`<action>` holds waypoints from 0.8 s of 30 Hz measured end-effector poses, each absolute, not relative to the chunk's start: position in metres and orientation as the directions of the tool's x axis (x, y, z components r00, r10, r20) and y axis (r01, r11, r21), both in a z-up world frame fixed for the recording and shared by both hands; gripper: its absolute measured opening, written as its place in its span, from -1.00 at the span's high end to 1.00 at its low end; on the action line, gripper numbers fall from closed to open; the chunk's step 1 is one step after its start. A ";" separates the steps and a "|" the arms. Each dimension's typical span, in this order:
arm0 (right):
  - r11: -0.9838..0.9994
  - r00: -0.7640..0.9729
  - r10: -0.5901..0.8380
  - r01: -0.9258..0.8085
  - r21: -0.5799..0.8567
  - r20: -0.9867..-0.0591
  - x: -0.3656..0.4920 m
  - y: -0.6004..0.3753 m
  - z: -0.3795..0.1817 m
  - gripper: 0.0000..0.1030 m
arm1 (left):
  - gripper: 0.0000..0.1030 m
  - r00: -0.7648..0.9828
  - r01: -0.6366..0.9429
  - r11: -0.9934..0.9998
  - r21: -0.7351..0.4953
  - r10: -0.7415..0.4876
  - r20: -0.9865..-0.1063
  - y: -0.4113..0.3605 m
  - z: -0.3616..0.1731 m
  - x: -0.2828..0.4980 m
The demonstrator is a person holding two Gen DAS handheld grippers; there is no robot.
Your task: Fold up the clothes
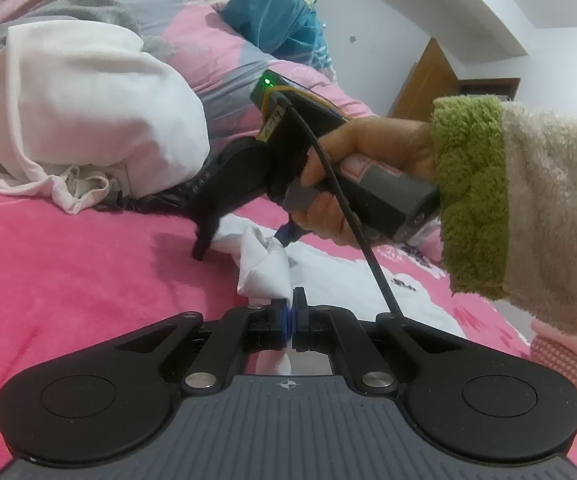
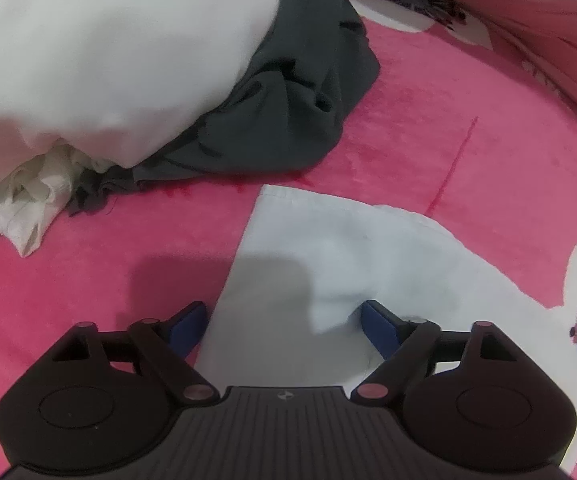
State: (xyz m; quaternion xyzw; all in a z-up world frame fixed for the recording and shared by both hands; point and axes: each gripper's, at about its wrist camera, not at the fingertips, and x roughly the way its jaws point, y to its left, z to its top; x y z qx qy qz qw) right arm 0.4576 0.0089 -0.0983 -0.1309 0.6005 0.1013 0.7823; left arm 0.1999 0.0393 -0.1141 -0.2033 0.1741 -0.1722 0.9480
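Note:
A white garment [image 2: 328, 248] lies spread on the pink blanket [image 2: 88, 248]. In the right wrist view my right gripper [image 2: 284, 324] is open, its blue pads [image 2: 380, 328] straddling the garment's near part, with cloth puckered between them. In the left wrist view my left gripper [image 1: 289, 320] is shut on a bunched edge of the same white garment [image 1: 264, 268], lifted slightly off the blanket. Just beyond it the right gripper [image 1: 242, 246], held by a hand [image 1: 372, 140], points down at the cloth with its fingers spread.
A pile of other clothes sits behind: a big white piece [image 2: 108, 60], a dark grey garment [image 2: 288, 112] and a cream cloth [image 2: 28, 208]. A pink-grey quilt [image 1: 224, 60] and teal cloth [image 1: 280, 20] lie farther back. A fluffy sleeve [image 1: 528, 200] is at right.

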 end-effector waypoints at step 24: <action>0.946 0.508 0.324 -0.192 0.262 -0.798 0.404 -0.168 -0.017 0.92 | 1.00 0.830 0.476 0.850 -0.226 -0.519 -0.203 -0.039 -0.075 0.170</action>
